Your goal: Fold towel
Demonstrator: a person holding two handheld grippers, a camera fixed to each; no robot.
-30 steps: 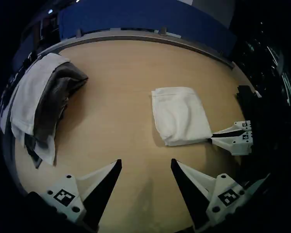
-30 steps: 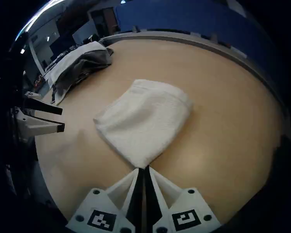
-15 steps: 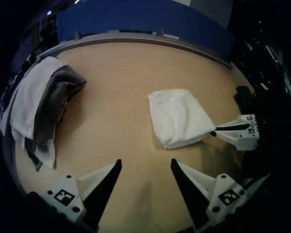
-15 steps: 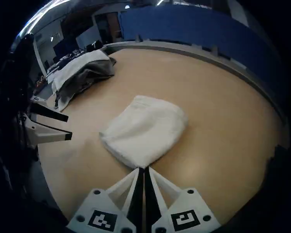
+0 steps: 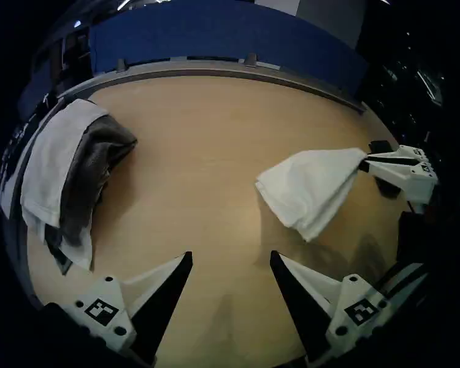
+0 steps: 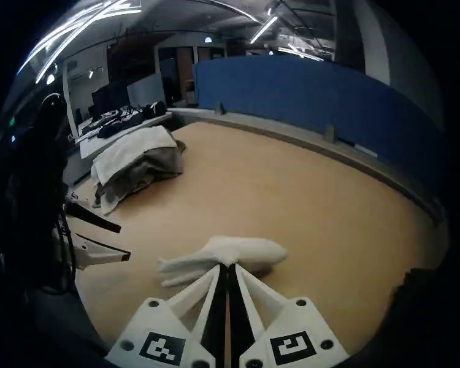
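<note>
Your right claw (image 6: pixel 229 267) is closed tight on one corner of the white towel (image 5: pixel 308 189). The folded cloth hangs from that corner and slopes down toward the desk (image 5: pixel 199 135); I cannot tell if its low end touches the wood. Your left claw (image 5: pixel 230 273) is wide open and holds nothing. From it, the towel lies ahead and to the right, and the low free end is the nearer one. The towel looks thick and soft, in several layers.
</note>
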